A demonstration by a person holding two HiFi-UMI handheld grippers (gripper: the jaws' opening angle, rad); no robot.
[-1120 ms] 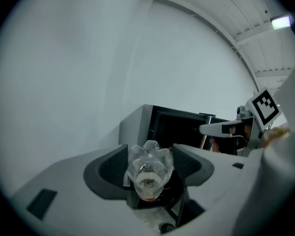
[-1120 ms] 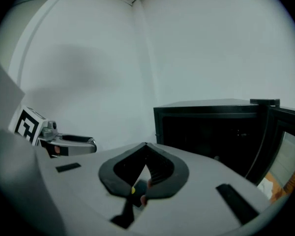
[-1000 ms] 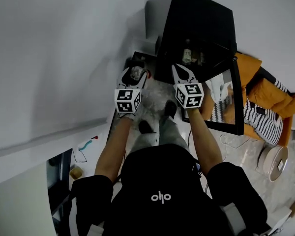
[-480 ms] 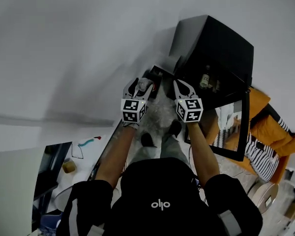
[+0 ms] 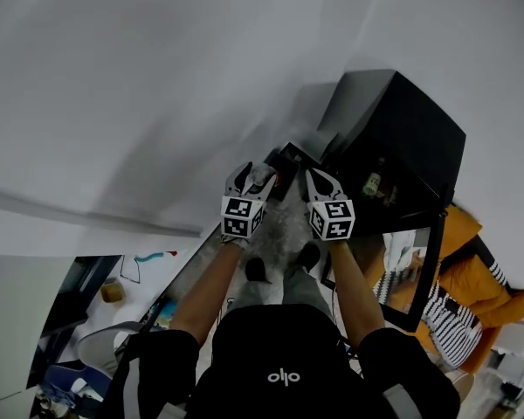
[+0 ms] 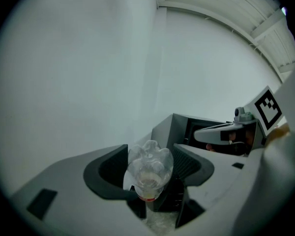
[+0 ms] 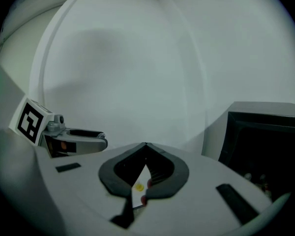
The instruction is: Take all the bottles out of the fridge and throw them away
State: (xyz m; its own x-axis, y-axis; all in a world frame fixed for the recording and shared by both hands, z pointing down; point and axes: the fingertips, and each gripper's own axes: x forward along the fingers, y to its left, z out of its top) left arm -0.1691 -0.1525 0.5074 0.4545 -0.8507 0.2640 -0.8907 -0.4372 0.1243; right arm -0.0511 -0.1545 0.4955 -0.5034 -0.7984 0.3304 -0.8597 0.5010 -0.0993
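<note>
Here, a clear plastic bottle (image 6: 148, 173) sits pinched in the left claw (image 6: 150, 157), just below the centre of the left gripper view. Its lobed end is turned toward the camera and the dark pads (image 6: 186, 162) press its sides. In the head view the same bottle (image 5: 263, 175) shows as a pale glint at the tip of the left claw (image 5: 251, 178), a little left of centre. The right claw (image 7: 145, 149) is pressed together, tips meeting, with nothing gripped. In the head view the right claw (image 5: 320, 183) is level with the left one and just beside it. To the right of both stands the black fridge (image 5: 402, 129), its door (image 5: 402, 278) swung open toward the lower right, with more bottles (image 5: 373, 184) inside. Both claws hang above a pale speckled floor (image 5: 284, 221), close to a white wall (image 5: 157, 103).
</note>
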